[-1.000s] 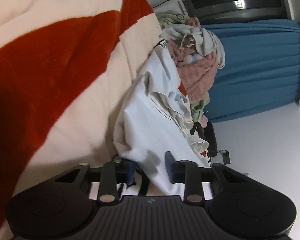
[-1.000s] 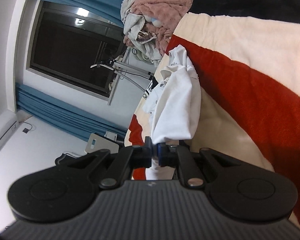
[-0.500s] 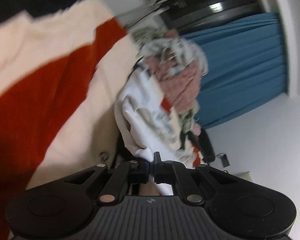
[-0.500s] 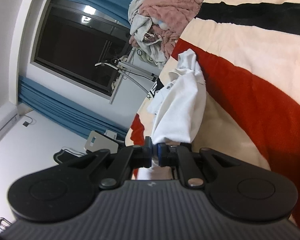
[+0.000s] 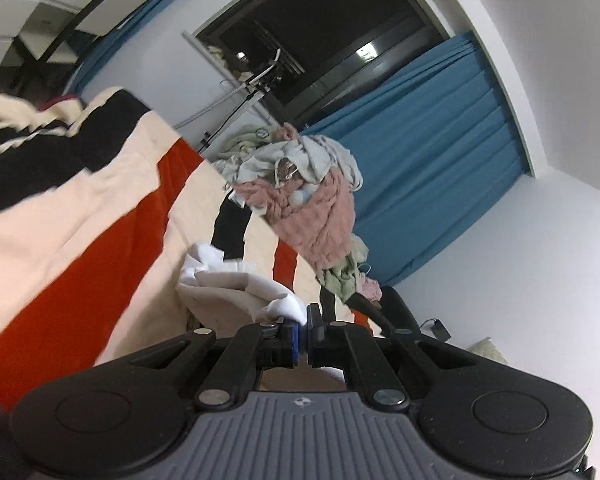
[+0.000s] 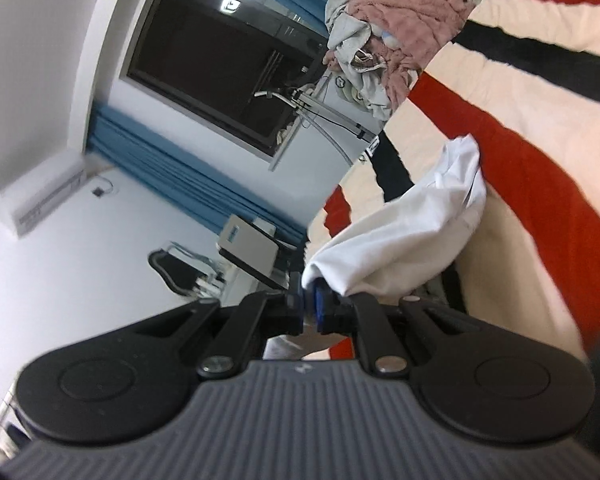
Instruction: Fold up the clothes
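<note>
A bed covered by a blanket (image 5: 100,216) in cream, red and black stripes fills much of both views. At its far end sits a heap of clothes (image 5: 312,200), with a pink fuzzy piece among grey and pale green ones. Behind the heap are blue curtains (image 5: 440,140) either side of a dark window (image 5: 320,28) in a white wall. An air conditioner (image 6: 44,196) hangs on the wall in the right view, and a drying rack (image 6: 320,108) stands by the window.

A white shirt (image 6: 412,232) hangs bunched above the blanket, stretched between the two claws. In the right view its long axis runs from the claw up and away toward the heap, its far end near the red stripe. The left gripper (image 5: 303,330) is pinched tight on one edge of the shirt; the right gripper (image 6: 309,306) is likewise clamped on a fold of it
</note>
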A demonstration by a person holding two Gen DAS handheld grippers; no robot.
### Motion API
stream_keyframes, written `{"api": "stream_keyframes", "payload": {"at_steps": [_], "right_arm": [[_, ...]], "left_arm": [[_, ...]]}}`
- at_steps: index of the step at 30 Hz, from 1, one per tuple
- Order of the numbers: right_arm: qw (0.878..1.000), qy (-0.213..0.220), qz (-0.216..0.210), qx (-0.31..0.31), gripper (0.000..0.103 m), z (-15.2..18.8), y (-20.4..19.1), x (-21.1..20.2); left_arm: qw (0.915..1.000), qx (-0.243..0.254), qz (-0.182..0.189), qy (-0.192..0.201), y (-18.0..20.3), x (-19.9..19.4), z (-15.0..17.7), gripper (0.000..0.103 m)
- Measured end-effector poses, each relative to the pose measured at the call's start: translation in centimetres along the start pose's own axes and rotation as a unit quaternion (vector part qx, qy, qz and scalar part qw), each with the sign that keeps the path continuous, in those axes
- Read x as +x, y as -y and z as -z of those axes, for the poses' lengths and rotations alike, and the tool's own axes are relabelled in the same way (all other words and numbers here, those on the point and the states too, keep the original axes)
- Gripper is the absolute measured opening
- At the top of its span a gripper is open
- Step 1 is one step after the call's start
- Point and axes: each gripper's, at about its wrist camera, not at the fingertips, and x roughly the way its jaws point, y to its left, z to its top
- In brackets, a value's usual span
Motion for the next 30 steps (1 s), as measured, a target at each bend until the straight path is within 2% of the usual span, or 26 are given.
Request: {"api": "stream_keyframes", "payload": {"at_steps": [5,11,16,20,25,30], "right_arm": [[0.999,-0.011,0.032,0.018,0.009,1.8,1.1,-2.9],[0.997,-0.018,0.048,0.056,0.009,0.6,2.7,-1.3],[0.996,0.002,0.047,0.071,0.009,-3.4,1.7,3.2],[0.992,0.025,0.080,0.093,0.009,-7.0,2.2,9.2],[0.988,0.035,0.126,0.085,0.009,-8.8,4.7,16.7],[0.987,0.009,0.148,0.068,0.009,-7.9,10.1,20.7]], "left_arm": [[0.9996,0.015,-0.012,-0.022,0.5,-2.3,2.1,0.004],[0.9993,0.004,-0.019,-0.031,-0.2,0.1,1.5,0.004],[0.9991,0.025,-0.029,-0.021,1.5,6.2,-2.3,0.004],[0.9959,0.039,-0.070,-0.041,1.7,13.3,-5.9,0.005],[0.9934,0.038,-0.090,-0.061,-2.9,21.5,-6.8,0.005],[0.9921,0.029,-0.085,-0.088,-8.0,25.5,-5.8,0.005]]}}
